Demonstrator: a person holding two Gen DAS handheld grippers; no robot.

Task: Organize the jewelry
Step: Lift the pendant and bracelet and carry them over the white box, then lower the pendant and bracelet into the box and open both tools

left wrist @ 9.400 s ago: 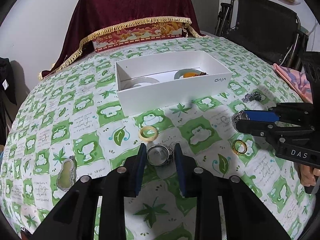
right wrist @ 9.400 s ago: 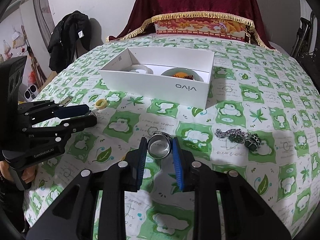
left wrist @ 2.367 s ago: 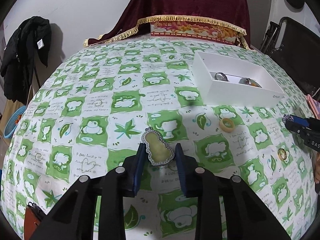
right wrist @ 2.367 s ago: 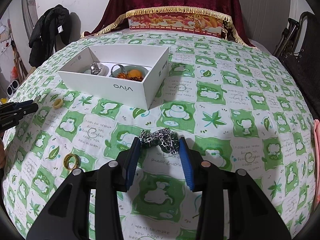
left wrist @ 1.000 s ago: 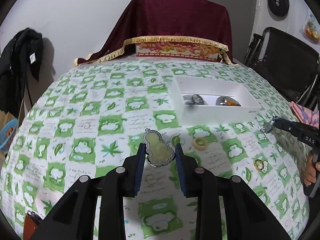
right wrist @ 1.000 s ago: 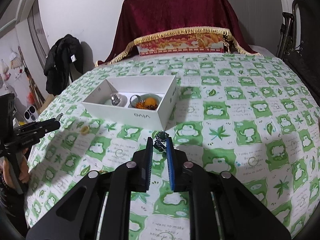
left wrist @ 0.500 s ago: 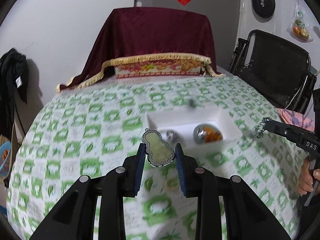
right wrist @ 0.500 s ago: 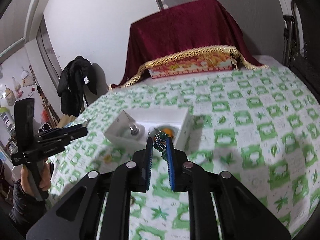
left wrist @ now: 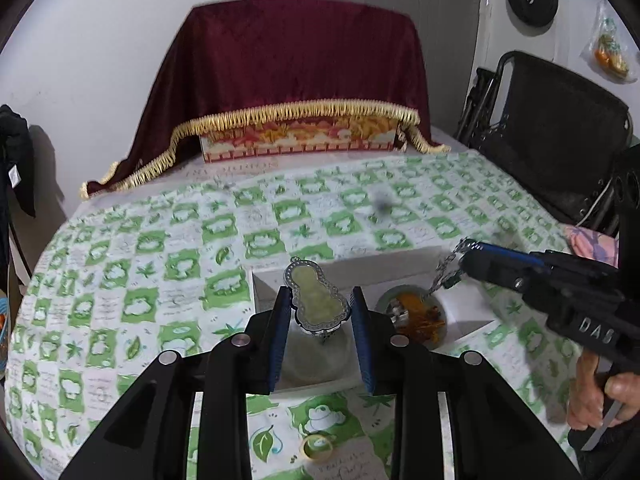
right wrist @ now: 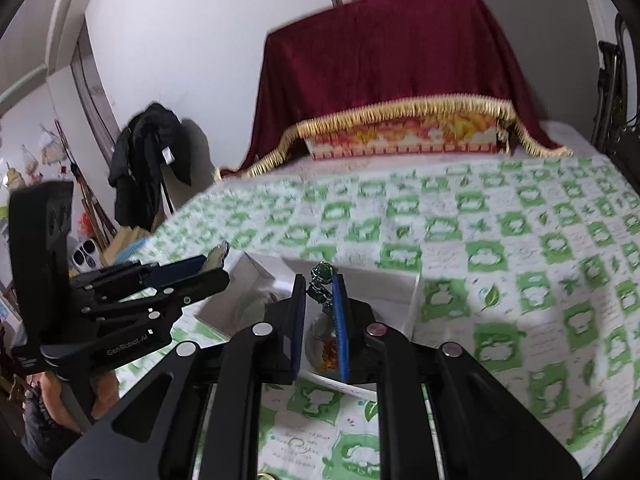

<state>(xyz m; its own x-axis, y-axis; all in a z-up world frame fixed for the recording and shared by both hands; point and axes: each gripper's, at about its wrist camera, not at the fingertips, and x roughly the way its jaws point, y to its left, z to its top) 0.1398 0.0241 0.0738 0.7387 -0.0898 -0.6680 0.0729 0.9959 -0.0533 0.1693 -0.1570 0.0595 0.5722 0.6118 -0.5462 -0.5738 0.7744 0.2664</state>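
Where both hovered apart, left tongs (left wrist: 320, 312) pinching pendant (left wrist: 319, 298), right tongs (right wrist: 319, 292) pinching bracelet (right wrist: 320, 278), now overhang box (left wrist: 404, 266)

Box (left wrist: 472, 312) sits on worktop (left wrist: 168, 296) twd near edge, roughly mid. Dish (left wrist: 416, 314) w/ beads in box's right part. Pendant (left wrist: 318, 300) held btwn left gripper (left wrist: 320, 320) fingers, above box's left part. Chain (left wrist: 444, 276) hangs from right gripper (left wrist: 466, 266) over dish. Ring (left wrist: 317, 447) on worktop in front of box. Draped stand (left wrist: 296, 80) at far edge; chair (left wrist: 560, 132) off right edge.
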